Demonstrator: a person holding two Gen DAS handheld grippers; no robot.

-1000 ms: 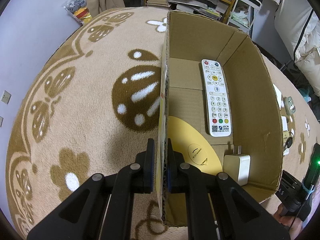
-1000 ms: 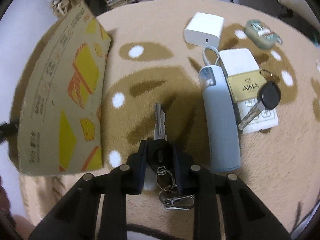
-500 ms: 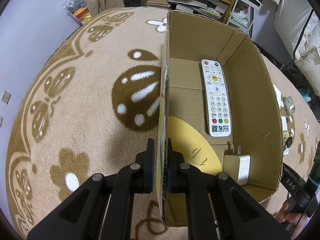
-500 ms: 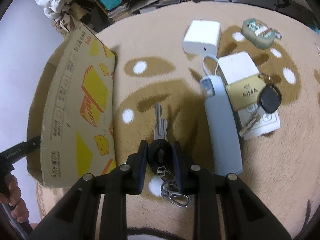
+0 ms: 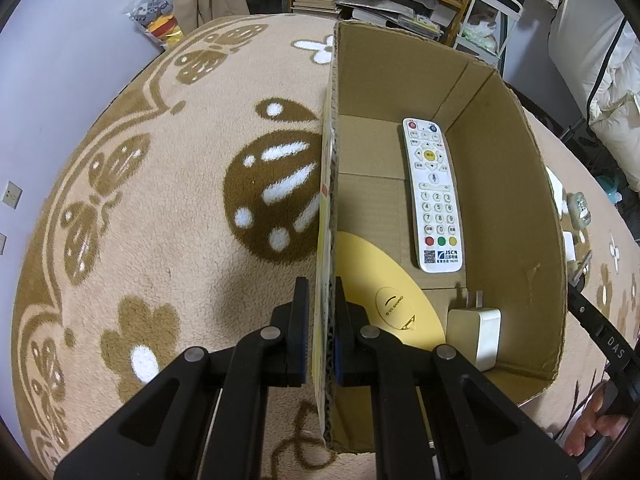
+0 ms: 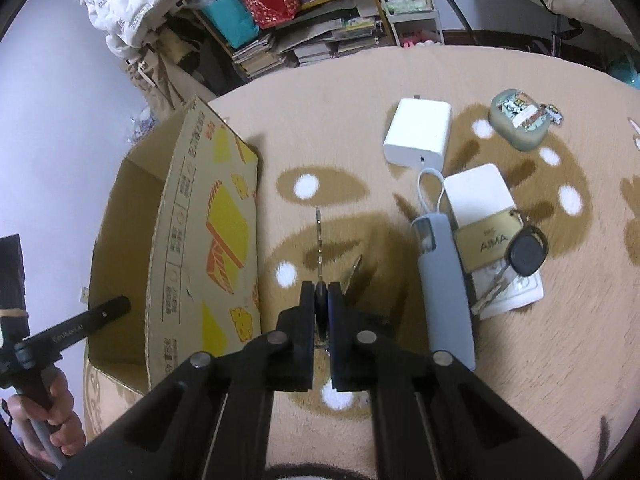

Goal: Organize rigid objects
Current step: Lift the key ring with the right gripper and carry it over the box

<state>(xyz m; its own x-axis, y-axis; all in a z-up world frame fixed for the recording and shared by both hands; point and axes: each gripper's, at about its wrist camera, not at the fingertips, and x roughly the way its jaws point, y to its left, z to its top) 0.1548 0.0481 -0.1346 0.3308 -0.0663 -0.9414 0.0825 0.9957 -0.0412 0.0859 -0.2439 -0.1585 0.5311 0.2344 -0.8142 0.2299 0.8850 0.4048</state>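
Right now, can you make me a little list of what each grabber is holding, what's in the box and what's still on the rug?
left gripper: shut on the wall of the cardboard box
right gripper: shut on the key bunch, lifted off the rug
in the box: remote control, yellow disc, white plug
on the rug: white charger, grey-blue tube, white block, brass AIMA tag with a black key, small green case

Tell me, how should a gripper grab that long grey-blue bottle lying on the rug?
Grip the grey-blue bottle across the middle of its body, coming straight down from above. It lies flat and is long and narrow, so the fingers can likely straddle its sides. The brass tag crowds its upper right side.
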